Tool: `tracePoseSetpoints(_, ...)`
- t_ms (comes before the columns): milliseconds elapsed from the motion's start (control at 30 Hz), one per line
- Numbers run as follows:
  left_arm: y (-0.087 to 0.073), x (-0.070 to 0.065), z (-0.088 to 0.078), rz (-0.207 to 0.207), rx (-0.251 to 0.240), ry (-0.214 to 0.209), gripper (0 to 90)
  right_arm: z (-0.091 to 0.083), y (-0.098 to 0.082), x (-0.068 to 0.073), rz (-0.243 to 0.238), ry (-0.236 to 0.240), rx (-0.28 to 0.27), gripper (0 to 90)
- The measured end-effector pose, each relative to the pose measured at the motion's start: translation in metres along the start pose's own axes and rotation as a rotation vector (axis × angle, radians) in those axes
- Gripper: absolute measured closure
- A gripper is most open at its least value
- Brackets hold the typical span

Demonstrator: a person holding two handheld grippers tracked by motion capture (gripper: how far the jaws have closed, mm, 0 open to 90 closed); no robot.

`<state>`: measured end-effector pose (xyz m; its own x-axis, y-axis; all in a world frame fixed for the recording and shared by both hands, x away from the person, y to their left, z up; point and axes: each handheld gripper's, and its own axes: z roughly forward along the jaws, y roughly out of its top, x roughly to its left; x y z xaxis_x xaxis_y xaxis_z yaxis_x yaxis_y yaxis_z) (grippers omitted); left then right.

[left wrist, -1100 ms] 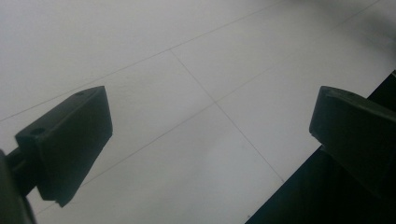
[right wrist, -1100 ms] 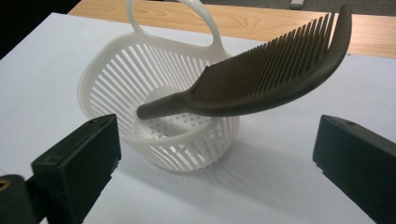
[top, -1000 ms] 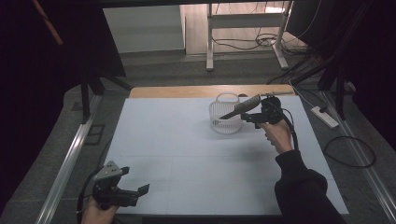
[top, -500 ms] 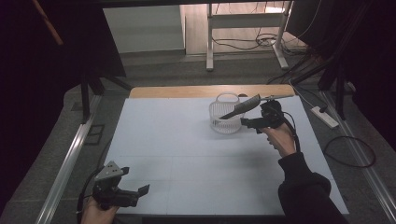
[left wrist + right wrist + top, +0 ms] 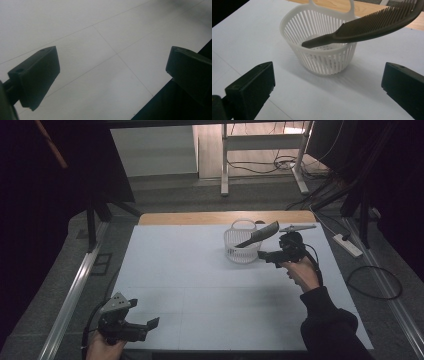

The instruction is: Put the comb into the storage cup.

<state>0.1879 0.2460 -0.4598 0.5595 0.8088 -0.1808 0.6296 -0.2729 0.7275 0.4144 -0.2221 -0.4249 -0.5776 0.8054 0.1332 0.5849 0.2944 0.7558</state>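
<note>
**Comb resting in the basket, both grippers empty**

Your right gripper (image 5: 264,255) sits at the far right part of the white table (image 5: 200,285), just beside the near right side of the white slotted basket (image 5: 243,245). Its jaws stand wide apart and hold nothing. In the right gripper view the two black jaws frame the basket from the near side, with bare table surface between them and the basket's wall; they do not touch it.

The dark comb (image 5: 258,235) lies tilted in the basket. Its handle end points down into the basket's inside, toward the left, and its toothed end rises up and out over the rim on the right side, leaning on that rim. In the right gripper view the comb (image 5: 367,27) crosses above the basket (image 5: 324,50), teeth facing up and away, and the handle tip hangs above the perforated floor; you cannot tell from here whether the tip touches the bottom. The basket stands upright near the far edge of the white surface, with its two handle loops on the far side.

Your left gripper (image 5: 142,330) is at the near left corner of the table, well apart from the basket. Its jaws are also spread wide, with nothing between them.
</note>
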Motion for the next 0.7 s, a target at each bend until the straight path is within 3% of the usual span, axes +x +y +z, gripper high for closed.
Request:
tracePoseSetpoints(267,0.000,0.001,0.000,-0.006,0.000,-0.003,0.3,-0.003,-0.008,0.006,-0.018,0.003,0.015,0.0)
tracePoseSetpoints(467,0.000,0.001,0.000,-0.006,-0.002,-0.008,0.2,-0.006,-0.014,0.010,-0.020,0.031,0.036,0.4)
tracePoseSetpoints(700,-0.001,0.002,0.000,-0.011,-0.005,-0.017,0.2,-0.011,-0.020,0.015,-0.061,0.030,0.058,0.4)
